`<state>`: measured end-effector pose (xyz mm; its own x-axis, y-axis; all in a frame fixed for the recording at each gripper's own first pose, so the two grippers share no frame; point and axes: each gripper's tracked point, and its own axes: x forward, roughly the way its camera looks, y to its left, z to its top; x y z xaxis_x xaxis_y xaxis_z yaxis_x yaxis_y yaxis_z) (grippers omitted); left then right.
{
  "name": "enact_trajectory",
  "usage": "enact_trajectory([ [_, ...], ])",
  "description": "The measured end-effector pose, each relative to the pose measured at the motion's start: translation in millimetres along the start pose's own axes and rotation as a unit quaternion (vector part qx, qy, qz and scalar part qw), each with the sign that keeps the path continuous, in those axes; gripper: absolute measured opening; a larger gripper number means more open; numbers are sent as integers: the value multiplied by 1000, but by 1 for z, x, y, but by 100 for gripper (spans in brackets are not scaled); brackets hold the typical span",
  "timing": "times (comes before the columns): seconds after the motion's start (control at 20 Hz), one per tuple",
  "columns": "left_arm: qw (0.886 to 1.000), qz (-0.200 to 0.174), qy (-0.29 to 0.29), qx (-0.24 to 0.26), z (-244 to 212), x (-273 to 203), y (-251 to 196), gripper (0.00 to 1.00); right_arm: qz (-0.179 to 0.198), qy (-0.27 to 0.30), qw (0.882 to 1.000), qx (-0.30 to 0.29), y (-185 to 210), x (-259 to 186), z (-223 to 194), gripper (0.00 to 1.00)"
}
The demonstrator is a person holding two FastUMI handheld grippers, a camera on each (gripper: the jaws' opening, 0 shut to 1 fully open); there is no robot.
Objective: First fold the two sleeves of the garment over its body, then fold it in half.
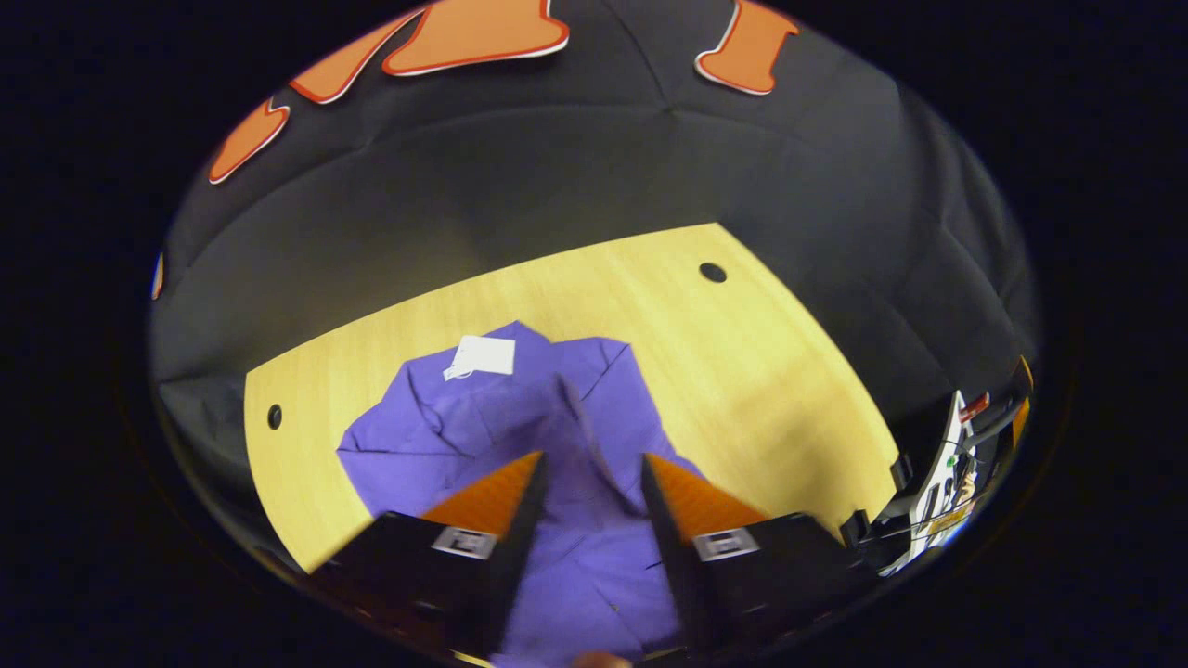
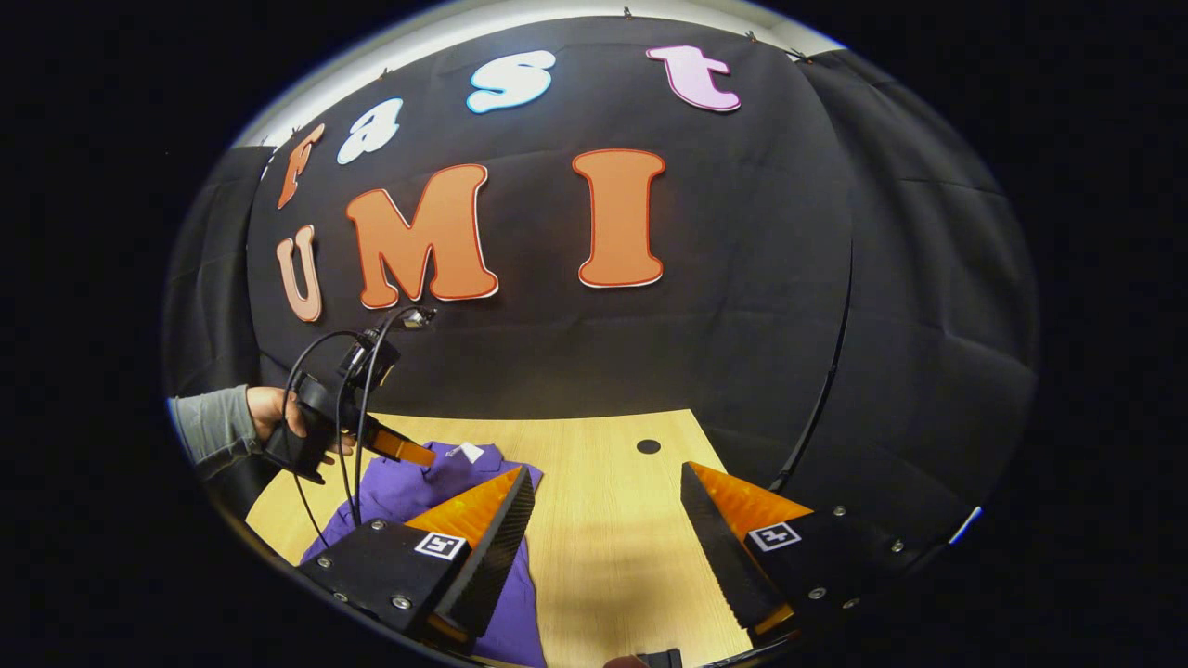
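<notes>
A purple garment (image 1: 483, 427) lies crumpled on the wooden table (image 1: 742, 371), a white tag (image 1: 484, 356) at its far end. A raised fold runs down its middle. My left gripper (image 1: 592, 461) hovers open above the garment's near part, nothing pinched between its fingers. In the right gripper view, the garment (image 2: 408, 487) lies to the left and its tag (image 2: 467, 452) shows at the far end. My right gripper (image 2: 606, 471) stands open over bare table just right of the cloth. A hand (image 2: 274, 413) in a grey sleeve holds the left gripper (image 2: 427, 456) over the garment.
The tabletop has small dark holes (image 1: 713, 272) (image 1: 275, 416) (image 2: 648, 446). Black cloth walls close in behind and right of the table. The right gripper's body with cables (image 1: 947, 473) sits at the table's right edge in the left gripper view.
</notes>
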<state>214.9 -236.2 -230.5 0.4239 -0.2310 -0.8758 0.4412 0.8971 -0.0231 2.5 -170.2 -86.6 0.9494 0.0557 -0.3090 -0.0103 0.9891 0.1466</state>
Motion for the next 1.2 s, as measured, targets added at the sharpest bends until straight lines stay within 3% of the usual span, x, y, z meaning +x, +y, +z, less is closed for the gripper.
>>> enact_trajectory([
  [0.05, 1000, 7, -11, 0, 0, -1, 1, 100, 2, 1, 1000, 1, 0, 1, -1, 94],
  [0.35, 994, 39, -96, -30, -5, -56, 14, 100, 27, 1, 1000, -4, 25, 8, -8, 94],
  [0.6, 969, 109, -215, -55, -23, -136, 46, 100, 55, -12, 998, -24, 61, 18, -12, 94],
  [0.85, 928, 154, -325, -95, -46, -221, 70, 100, 88, -43, 994, -39, 102, 12, 1, 94],
  [1.2, 858, 212, -463, -71, -71, -349, 90, 100, 66, -49, 995, -52, 135, -21, -11, 94],
])
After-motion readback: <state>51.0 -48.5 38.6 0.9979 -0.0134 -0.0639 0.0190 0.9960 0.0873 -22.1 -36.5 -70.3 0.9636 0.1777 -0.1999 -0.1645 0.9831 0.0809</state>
